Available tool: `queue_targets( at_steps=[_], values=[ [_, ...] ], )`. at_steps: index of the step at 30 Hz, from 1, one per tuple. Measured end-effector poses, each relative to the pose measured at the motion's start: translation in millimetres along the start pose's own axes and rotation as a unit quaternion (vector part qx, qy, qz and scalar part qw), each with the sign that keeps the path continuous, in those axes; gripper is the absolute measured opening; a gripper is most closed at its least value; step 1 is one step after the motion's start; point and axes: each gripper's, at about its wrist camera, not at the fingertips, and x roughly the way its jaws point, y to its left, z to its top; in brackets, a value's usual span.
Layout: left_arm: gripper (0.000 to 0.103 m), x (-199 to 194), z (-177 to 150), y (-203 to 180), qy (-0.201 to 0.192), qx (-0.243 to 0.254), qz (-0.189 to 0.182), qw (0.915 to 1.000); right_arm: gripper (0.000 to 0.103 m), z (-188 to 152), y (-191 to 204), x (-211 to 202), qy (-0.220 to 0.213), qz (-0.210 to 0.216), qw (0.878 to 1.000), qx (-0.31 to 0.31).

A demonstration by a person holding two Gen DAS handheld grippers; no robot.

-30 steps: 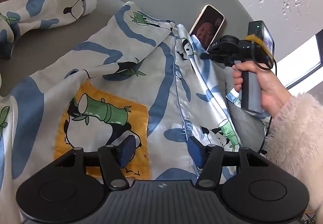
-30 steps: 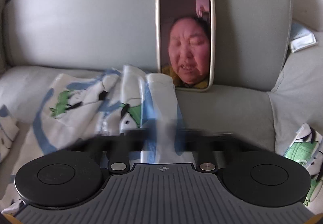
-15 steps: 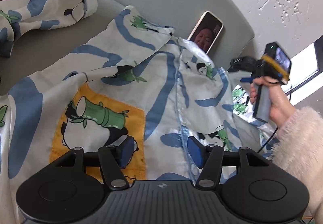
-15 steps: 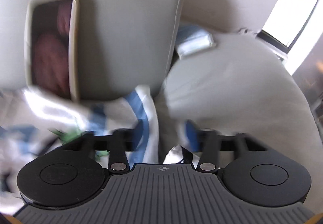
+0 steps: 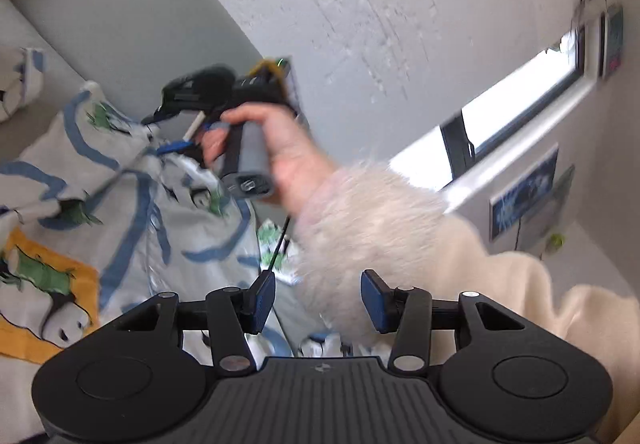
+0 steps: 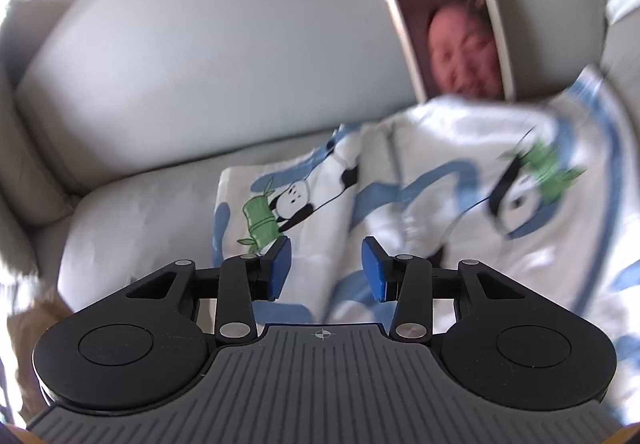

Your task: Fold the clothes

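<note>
Barely begun: panda-print pajama top [image 6: 460, 204] spread across grey sofa [image 6: 200, 64], unfolded. Left tool [image 5: 318, 298] spread, empty; right tool [image 6: 325, 269] spread, empty, hovering over near fabric.

At the bottom centre of the frame the right gripper [image 6: 324, 268] has its blue-padded jaws spread apart with nothing between them, above the panda-print garment [image 6: 460, 212] that fills the right half. A phone [image 6: 444, 16] leans against the grey sofa backrest [image 6: 200, 44] at upper right, its lower edge hidden behind the cloth.
</note>
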Motion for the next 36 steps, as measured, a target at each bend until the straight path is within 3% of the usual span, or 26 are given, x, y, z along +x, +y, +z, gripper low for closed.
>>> queue_targets(
  at_steps=[3,7,10,14,15,16,17,20,23,24,25,27,30,31,36],
  values=[
    [0.044,-5.7,7.6,12.6,-0.022,-0.029,0.001,0.9993,0.043,-5.8,19.8,20.3,0.001,0.027,0.999,-0.018],
    [0.044,-11.7,10.9,18.7,-0.043,-0.050,-0.008,0.9978,0.043,-17.9,64.9,35.4,0.009,0.043,0.994,-0.098],
    [0.045,-18.4,13.8,19.1,-0.060,-0.054,-0.020,0.9965,0.049,-18.3,90.2,52.0,0.008,0.024,0.992,-0.120],
    [0.045,-23.2,17.3,21.5,-0.069,-0.056,-0.017,0.9959,0.048,-25.2,114.3,74.3,0.002,-0.032,0.985,-0.171],
    [0.045,-24.1,17.6,22.6,-0.070,-0.058,-0.016,0.9957,0.036,-29.4,120.3,77.3,0.000,-0.047,0.981,-0.189],
    [0.045,-24.3,17.8,23.9,-0.070,-0.061,-0.017,0.9955,0.012,-33.0,126.3,78.2,-0.008,-0.056,0.977,-0.208],
    [0.045,-24.6,18.1,25.3,-0.070,-0.064,-0.017,0.9953,0.001,-36.1,132.4,76.5,-0.022,-0.058,0.971,-0.229],
    [0.045,-25.0,19.6,30.0,-0.075,-0.071,-0.015,0.9945,0.000,-38.0,145.7,66.2,-0.061,-0.008,0.967,-0.249],
    [0.045,-25.8,22.3,34.9,-0.084,-0.078,-0.011,0.9934,0.000,-39.4,162.8,62.9,-0.072,0.035,0.961,-0.266],
    [0.045,-26.3,23.2,36.2,-0.087,-0.081,-0.010,0.9928,0.008,-39.2,166.4,65.0,-0.063,0.048,0.961,-0.265],
    [0.045,-26.6,24.0,37.1,-0.089,-0.084,-0.010,0.9925,0.022,-38.2,167.2,70.0,-0.042,0.063,0.964,-0.257],
    [0.045,-26.1,25.0,37.3,-0.089,-0.085,-0.012,0.9924,0.029,-37.8,164.1,74.5,-0.018,0.108,0.965,-0.239],
    [0.045,-24.6,25.8,34.6,-0.084,-0.082,-0.026,0.9927,0.055,-38.3,156.0,56.1,-0.045,0.122,0.967,-0.219],
    [0.045,-24.6,25.9,33.3,-0.083,-0.081,-0.032,0.9927,0.059,-35.9,151.9,43.9,-0.053,0.113,0.969,-0.212],
    [0.046,-32.3,26.0,15.3,-0.097,-0.056,-0.029,0.9932,0.059,-26.0,107.6,-51.9,-0.118,0.073,0.972,-0.189]
  ],
)
